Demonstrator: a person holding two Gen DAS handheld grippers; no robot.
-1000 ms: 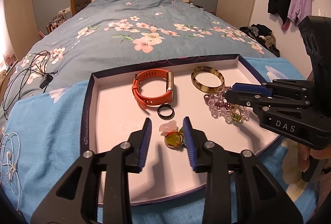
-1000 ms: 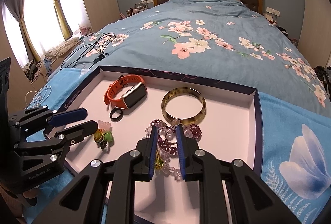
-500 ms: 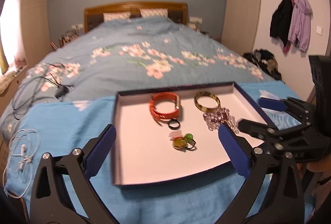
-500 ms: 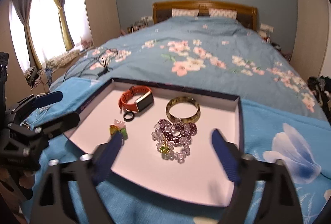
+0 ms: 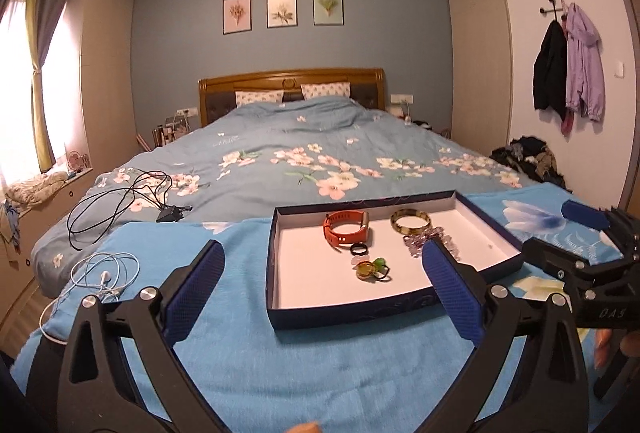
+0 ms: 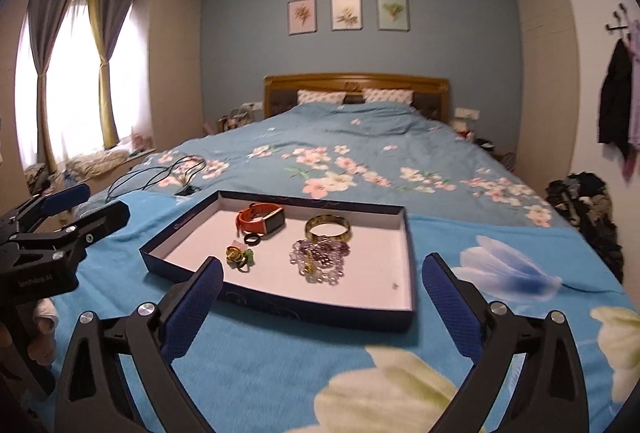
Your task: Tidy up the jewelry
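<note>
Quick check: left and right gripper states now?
Left gripper: open, holding nothing.
Right gripper: open, holding nothing.

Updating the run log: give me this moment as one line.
left gripper: open, empty | right gripper: open, empty | tray: watch, bangle, beads, rings inside

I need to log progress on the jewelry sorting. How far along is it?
Done: the watch, bangle, black ring, green ring cluster and beads all lie in the tray. In hand: nothing; the left tool and right tool are open, short of the tray. Left: apparently nothing, unless the heaped beads need laying out.
</note>
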